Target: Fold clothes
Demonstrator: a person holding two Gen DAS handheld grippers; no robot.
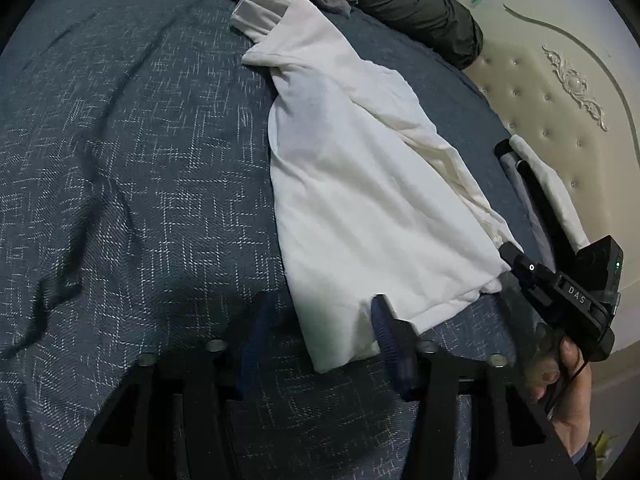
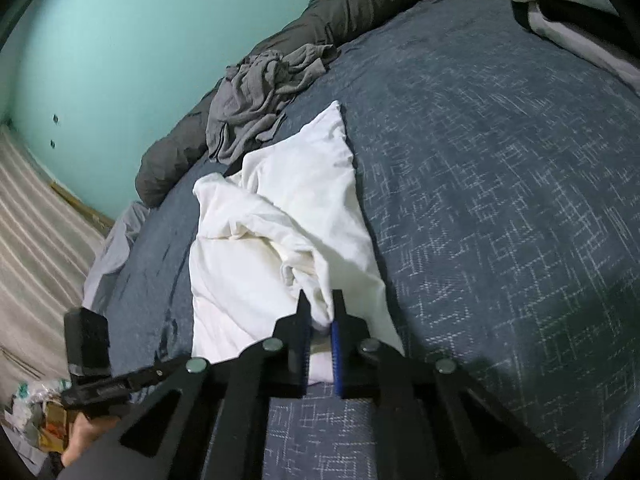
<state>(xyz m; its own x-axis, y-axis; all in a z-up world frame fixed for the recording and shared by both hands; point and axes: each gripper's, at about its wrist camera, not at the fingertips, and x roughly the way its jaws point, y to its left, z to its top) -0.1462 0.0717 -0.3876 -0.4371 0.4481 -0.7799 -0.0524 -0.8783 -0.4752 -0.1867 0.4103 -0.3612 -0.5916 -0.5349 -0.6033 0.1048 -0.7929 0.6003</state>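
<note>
A white garment [image 1: 360,168] lies crumpled lengthwise on the dark blue bedspread [image 1: 120,160]. My left gripper [image 1: 322,300] stands over its near corner. The cloth lies between the jaws against the right finger [image 1: 390,332], while the blurred left finger [image 1: 260,328] is just off the cloth's edge. My right gripper [image 2: 320,294] is shut on a bunched fold of the same white garment [image 2: 288,208] at its near end. It also appears at the right of the left wrist view, where the right gripper [image 1: 510,254], held by a hand [image 1: 568,392], is at the garment's other corner.
A crumpled grey garment [image 2: 256,96] and a rolled dark quilt [image 2: 288,36] lie at the far edge of the bed by the teal wall [image 2: 120,40]. A small stack of folded clothes [image 1: 536,184] sits by the cream tufted headboard [image 1: 560,92].
</note>
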